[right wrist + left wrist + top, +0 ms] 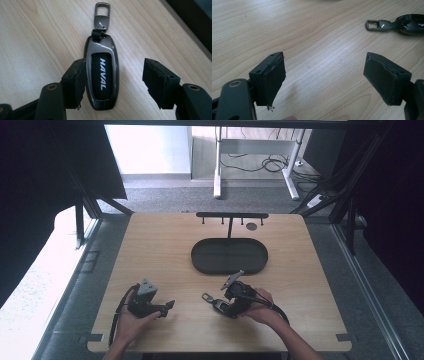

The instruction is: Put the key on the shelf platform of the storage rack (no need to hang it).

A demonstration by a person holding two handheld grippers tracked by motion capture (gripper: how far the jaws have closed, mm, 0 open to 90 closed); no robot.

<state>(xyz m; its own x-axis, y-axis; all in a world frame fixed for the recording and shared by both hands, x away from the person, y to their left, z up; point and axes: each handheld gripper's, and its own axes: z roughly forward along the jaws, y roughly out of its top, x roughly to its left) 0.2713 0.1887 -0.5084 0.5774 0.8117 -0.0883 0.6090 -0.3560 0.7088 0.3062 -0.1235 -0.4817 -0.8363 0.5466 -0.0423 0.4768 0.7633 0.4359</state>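
While the key fob point(102, 75) lies flat on the desk point(165, 250), the lines below say how things stand.

Fob's place: on the bare wood at the near right of the desk, in front of the black oval tray point(229, 256) and apart from it.

Fob's long axis: in the right gripper view it runs straight away from the camera, parallel to the jaws, with the metal clip point(102, 15) at the far end; in the high view that clip end points left, toward the other hand.

Right tool point(113, 83): jaws spread wide, gripping nothing. The fob sits between them but off-centre; one pad touches or nearly touches its side, while the other stands well clear.

Left tool point(324, 77): jaws also apart and empty, over bare wood. In the left gripper view the fob lies ahead and off to one side, clip end nearest.

Nearer hand: the right, by far; it already straddles the fob.

Judgement on the coming move: closing would pinch the fob across its narrow width, and since it lies off-centre, one pad would likely push it sideways before both bear on it.
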